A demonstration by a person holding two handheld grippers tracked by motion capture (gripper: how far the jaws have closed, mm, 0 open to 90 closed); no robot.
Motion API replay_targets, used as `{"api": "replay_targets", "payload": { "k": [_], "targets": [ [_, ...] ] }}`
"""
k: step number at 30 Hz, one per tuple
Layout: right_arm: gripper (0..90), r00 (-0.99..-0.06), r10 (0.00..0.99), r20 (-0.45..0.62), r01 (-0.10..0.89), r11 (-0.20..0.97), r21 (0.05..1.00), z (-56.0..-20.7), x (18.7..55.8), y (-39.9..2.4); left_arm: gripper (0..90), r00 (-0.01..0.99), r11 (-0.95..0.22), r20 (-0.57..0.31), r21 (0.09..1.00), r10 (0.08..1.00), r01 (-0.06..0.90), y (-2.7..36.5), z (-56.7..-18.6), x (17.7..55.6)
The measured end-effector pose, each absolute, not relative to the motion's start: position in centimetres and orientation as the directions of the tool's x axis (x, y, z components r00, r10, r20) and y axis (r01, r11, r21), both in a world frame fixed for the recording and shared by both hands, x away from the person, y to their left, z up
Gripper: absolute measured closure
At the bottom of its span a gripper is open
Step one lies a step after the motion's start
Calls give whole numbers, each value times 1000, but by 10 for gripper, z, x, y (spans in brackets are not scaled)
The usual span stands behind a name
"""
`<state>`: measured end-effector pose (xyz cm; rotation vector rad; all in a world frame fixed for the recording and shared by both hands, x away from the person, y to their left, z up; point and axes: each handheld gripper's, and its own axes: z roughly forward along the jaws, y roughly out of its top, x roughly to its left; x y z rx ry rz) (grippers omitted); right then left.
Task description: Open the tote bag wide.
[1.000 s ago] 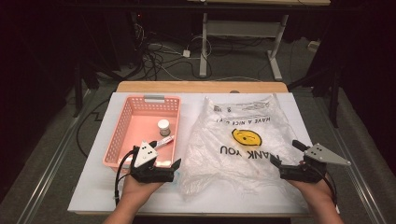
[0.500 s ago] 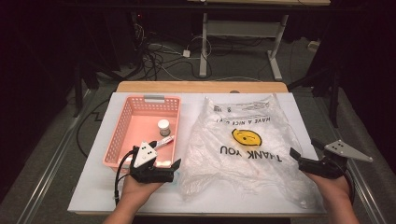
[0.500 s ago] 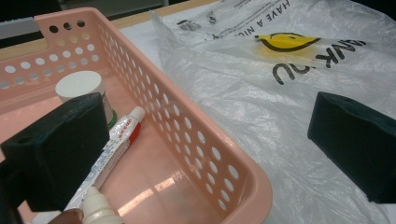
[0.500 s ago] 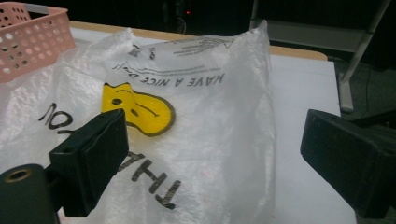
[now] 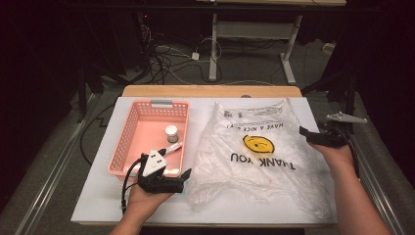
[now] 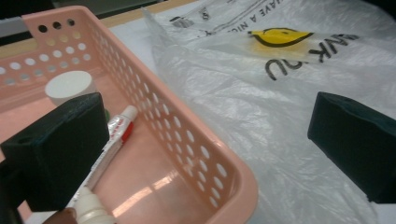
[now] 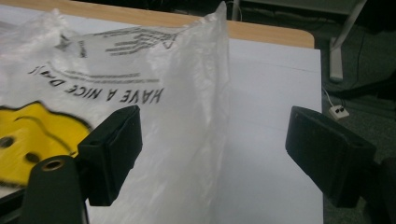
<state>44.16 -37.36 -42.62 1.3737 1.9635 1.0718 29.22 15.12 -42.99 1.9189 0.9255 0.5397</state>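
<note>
So the job looks like getting the stuff from the pink basket (image 5: 132, 142) into the plastic bag (image 5: 259, 166), and right now it's the bag-opening bit. Both tongs are wide open and holding nothing.

The right gripper (image 5: 309, 135) is hovering at the bag's right edge, jaws spread. In the right gripper view a raised ridge of the bag (image 7: 205, 93) runs up between the jaws, closer to the left one. That fold is what I'd go for: ease forward until the film sits well between the pads, then close. Try to catch just the top layer, otherwise you lift the whole bag and the mouth stays flat.

The left gripper (image 5: 185, 177) sits at the bag's near left corner, with the basket just off to its left. In the left gripper view the basket wall (image 6: 201, 154) runs up between its jaws, bag film to the right, and a tube (image 6: 114, 140) and a small white-capped jar (image 6: 69, 86) inside the basket by the left jaw. I'd use this one to pin or pinch the lower layer while the right pulls away.

Go slow, thin film slips and crumples easily.
</note>
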Motion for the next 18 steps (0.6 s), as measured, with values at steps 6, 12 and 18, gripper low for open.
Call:
{"api": "replay_targets", "payload": {
  "k": [6, 12, 18],
  "targets": [
    [319, -368, 926, 83, 577, 158, 801, -436, 472, -370, 0, 646, -310, -10, 871, 763, 380, 152, -429, 292],
    [515, -376, 918, 125, 658, 170, 733, -456, 487, -373, 0, 637, -325, -33, 839, 770, 437, 151, -428, 294],
    [764, -406, 905, 125, 663, 198, 722, -458, 484, -371, 0, 630, -303, -32, 857, 776, 417, 154, -427, 293]
  ]
}}
